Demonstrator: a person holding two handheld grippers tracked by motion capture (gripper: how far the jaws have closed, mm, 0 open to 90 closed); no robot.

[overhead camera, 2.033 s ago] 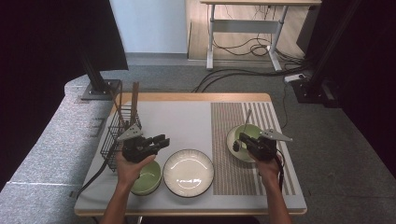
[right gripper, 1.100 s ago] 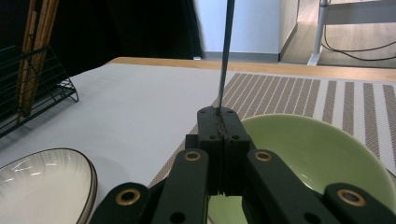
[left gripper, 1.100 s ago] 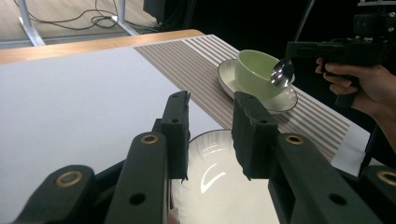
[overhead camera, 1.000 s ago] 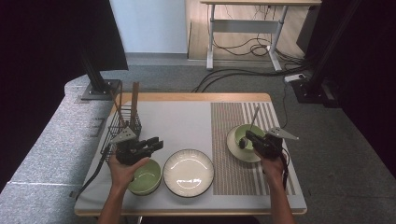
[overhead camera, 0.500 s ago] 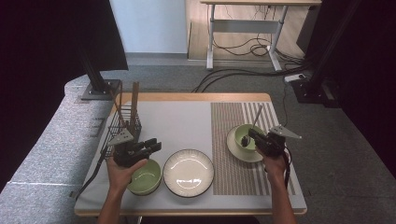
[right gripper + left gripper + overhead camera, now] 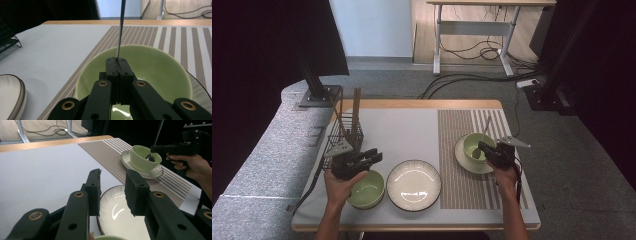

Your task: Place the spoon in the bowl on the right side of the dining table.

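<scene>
My right gripper is shut on a metal spoon, whose handle rises between the jaws in the right gripper view. The spoon's bowl dips into a green bowl standing on a white saucer. My left gripper hovers open with nothing in it, over the rim of a second green bowl and beside a white ribbed plate. In the left gripper view the open gripper frames that plate.
A black wire rack holding dark upright sticks stands at the table's left, behind my left hand. A striped placemat covers the right part, a pale grey mat the left. The wooden table edge runs along the back.
My left gripper has drifted a little left, back over the near green bowl. My right gripper has stayed over the bowl on the saucer, the spoon's handle now showing upright.
</scene>
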